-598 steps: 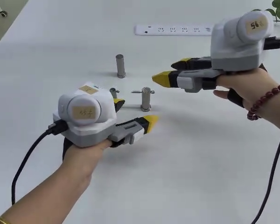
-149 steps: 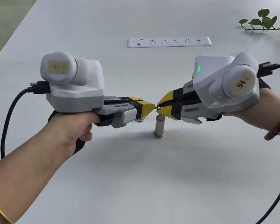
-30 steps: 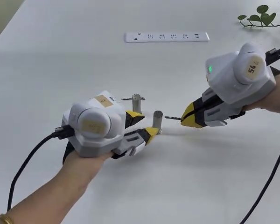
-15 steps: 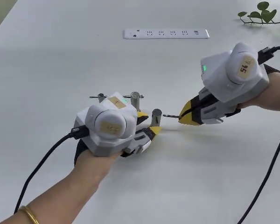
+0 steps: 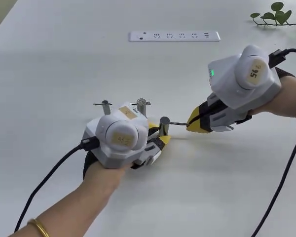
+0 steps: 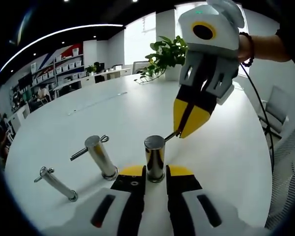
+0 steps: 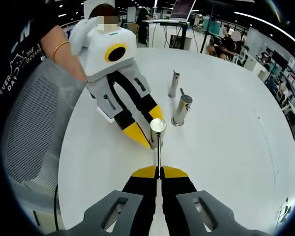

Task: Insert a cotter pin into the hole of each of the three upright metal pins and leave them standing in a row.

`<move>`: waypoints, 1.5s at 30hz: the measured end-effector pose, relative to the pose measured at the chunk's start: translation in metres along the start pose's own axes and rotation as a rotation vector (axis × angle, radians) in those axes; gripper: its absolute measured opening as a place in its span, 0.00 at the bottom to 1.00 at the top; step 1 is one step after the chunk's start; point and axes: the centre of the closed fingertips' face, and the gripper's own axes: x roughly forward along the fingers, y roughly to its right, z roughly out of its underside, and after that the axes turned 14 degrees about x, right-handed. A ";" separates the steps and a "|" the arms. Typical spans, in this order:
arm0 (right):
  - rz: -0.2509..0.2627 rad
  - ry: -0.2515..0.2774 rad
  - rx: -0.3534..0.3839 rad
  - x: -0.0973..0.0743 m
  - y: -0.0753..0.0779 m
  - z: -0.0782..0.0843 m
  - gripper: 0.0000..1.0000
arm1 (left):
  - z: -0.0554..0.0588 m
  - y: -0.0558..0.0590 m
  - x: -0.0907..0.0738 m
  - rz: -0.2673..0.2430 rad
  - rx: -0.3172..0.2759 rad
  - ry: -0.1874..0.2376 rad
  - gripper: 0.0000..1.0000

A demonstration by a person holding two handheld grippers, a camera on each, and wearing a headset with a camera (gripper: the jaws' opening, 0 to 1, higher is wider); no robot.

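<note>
Three upright metal pins stand in a row on the white table. The nearest pin (image 5: 164, 125) (image 6: 155, 156) sits between the jaws of my left gripper (image 5: 160, 139) (image 6: 155, 173), which is shut on its lower part. My right gripper (image 5: 192, 124) (image 7: 158, 172) is shut on a thin cotter pin (image 5: 177, 123) (image 7: 158, 150), held level with its tip at the top of that pin (image 7: 158, 126). The middle pin (image 5: 141, 106) (image 6: 101, 156) and the far pin (image 5: 106, 106) (image 6: 56, 182) each carry a cotter pin through the head.
A white power strip (image 5: 173, 35) lies at the table's far side, with a green plant (image 5: 278, 12) at the far right corner. Black cables trail from both grippers towards the near edge. A person's arms hold the grippers.
My right gripper has moved left, bringing the cotter pin's tip up to the nearest pin's head. The left gripper stays at that pin. The head camera has shifted slightly.
</note>
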 end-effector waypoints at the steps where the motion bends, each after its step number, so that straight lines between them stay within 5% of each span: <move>1: 0.000 0.000 0.000 0.000 0.000 0.000 0.00 | 0.000 0.000 0.000 0.001 0.000 0.001 0.14; 45: -0.010 0.022 -0.035 0.009 -0.005 -0.027 0.00 | 0.007 0.001 0.004 -0.017 -0.012 -0.030 0.11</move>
